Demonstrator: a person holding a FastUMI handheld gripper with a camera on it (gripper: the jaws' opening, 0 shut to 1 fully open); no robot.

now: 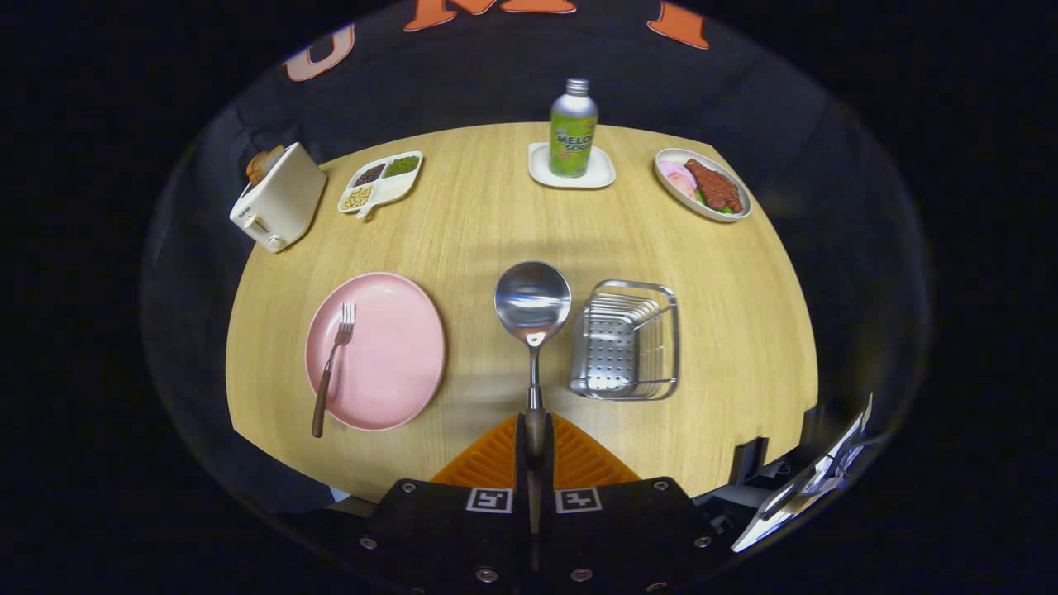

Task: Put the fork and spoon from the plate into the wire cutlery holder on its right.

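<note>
My claw (535,442) is clamped on the spoon (533,307); I'd swing right over the wire cutlery holder (626,340), tip handle-down, then release.

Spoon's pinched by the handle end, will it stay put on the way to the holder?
Likely stiff: the spoon looks like polished metal. The big bowl far beyond the gripper may make it pivot. The smooth handle could slip.
</note>
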